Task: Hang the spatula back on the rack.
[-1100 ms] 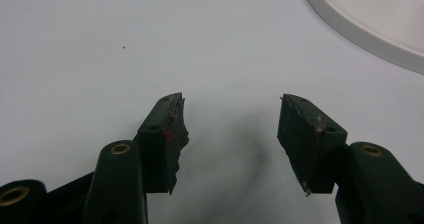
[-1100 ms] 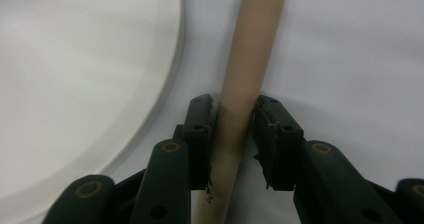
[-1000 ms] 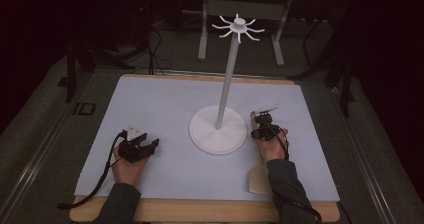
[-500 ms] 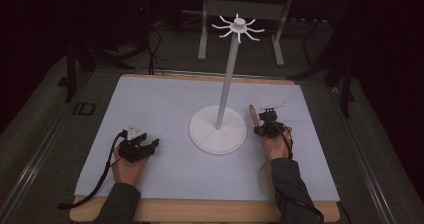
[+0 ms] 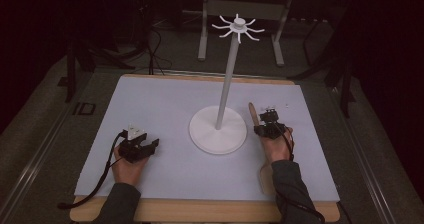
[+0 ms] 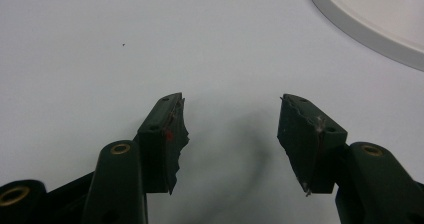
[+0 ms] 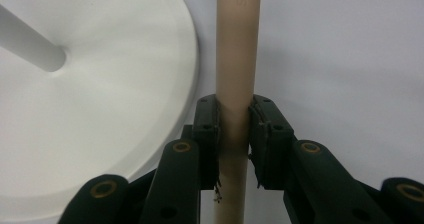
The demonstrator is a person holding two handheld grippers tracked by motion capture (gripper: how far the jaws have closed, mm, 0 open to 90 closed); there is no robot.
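My right gripper [image 7: 233, 129] is clamped on a tan wooden handle [image 7: 236, 49], both pads pressing its sides. In the right gripper view its long axis runs straight up the frame's centre; in the high view it points toward the top of the frame, just right of the white stand's base [image 5: 218, 130]. My left gripper [image 6: 230, 129] has its jaws spread wide over the pale mat [image 6: 100, 44], lower left in the high view.

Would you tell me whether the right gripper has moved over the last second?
Yes: the right gripper, shut on the wooden spoon, moved slightly forward beside the stand's base.
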